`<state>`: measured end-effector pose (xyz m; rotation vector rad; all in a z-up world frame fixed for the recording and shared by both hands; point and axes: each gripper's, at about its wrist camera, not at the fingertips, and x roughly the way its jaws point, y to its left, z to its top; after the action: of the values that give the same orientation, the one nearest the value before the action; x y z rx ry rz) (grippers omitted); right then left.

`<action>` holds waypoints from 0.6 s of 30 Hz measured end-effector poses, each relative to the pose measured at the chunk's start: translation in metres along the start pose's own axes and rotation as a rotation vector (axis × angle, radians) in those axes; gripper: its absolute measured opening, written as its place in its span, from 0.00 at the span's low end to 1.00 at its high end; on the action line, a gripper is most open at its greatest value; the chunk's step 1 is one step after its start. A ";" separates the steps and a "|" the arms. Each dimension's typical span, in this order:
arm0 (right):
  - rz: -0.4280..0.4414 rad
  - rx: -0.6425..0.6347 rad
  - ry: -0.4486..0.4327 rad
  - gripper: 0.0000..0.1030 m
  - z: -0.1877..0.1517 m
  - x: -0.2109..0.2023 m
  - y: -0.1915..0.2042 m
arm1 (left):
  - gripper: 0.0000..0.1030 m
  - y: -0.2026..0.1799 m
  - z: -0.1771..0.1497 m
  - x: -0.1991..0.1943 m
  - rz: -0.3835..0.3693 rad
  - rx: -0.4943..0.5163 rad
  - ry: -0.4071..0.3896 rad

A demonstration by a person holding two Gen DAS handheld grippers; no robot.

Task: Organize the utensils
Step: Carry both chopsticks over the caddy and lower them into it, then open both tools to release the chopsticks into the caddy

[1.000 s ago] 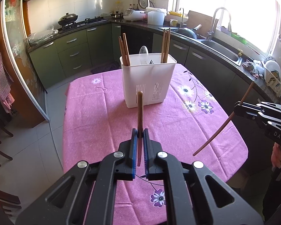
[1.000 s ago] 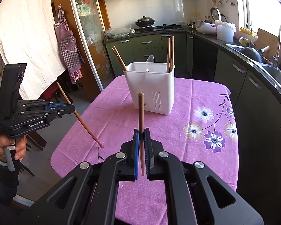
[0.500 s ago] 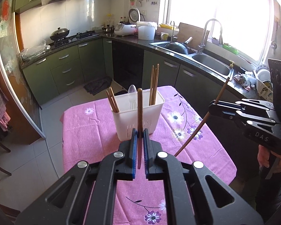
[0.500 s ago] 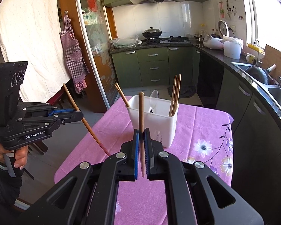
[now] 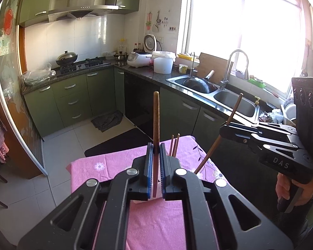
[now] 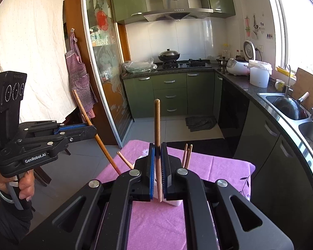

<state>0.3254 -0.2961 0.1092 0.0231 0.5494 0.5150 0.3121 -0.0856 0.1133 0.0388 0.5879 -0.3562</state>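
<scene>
white holder (image 6: 175, 202) mostly hidden behind right claw (image 6: 158, 152); chopstick (image 6: 157, 129) clamped

Left gripper (image 5: 155, 145) clamped shut on chopstick (image 5: 156, 120) — tilted downward. Right gripper (image 6: 157, 149) likewise, pinching own chopstick (image 6: 157, 125) upright.

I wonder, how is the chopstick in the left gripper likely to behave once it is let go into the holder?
The chopstick looks like a stiff, thin wooden rod, so it should not bend. Held in the left gripper, it probably weighs little. Being round and slim, it will likely lean against the white holder wall, as the chopsticks already inside do, and could roll if dropped on the tablecloth.
</scene>
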 end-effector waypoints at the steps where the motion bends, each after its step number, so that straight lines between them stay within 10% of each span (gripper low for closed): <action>1: 0.002 0.000 -0.007 0.06 0.007 0.002 -0.002 | 0.06 0.002 0.005 0.004 0.005 -0.007 -0.009; 9: -0.021 0.002 -0.018 0.06 0.035 0.039 -0.021 | 0.06 0.016 0.014 0.053 0.051 -0.029 0.015; 18: -0.026 0.039 0.079 0.06 -0.008 0.106 -0.039 | 0.06 0.023 -0.022 0.099 0.047 -0.037 0.127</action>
<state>0.4172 -0.2805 0.0441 0.0322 0.6364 0.4811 0.3847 -0.0921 0.0388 0.0399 0.7182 -0.2983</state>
